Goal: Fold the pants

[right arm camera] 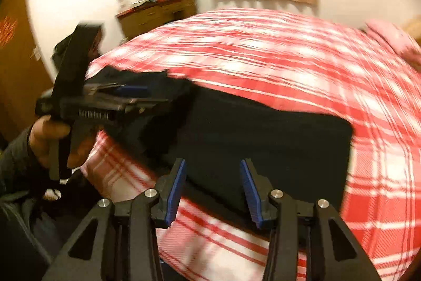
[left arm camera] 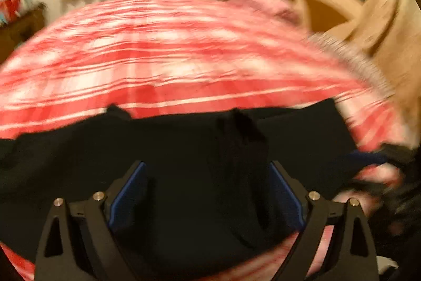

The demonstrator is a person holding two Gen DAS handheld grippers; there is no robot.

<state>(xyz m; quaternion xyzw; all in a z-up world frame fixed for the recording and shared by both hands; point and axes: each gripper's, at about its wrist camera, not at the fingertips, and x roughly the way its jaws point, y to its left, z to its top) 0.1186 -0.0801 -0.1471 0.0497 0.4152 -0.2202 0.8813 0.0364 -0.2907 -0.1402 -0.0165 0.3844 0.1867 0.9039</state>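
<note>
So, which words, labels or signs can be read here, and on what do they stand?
White lettering on the left gripper body: blurred, not surely readable.
Red-orange sign on the door: too blurred to read.
Boxes on the dresser: no readable text.

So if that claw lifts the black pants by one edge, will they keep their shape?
Probably not. The black pants lie flat and folded on the checked bedspread, so they look soft and likely to droop. One raised flap suggests they crease easily. They look light and unbreakable.
</note>
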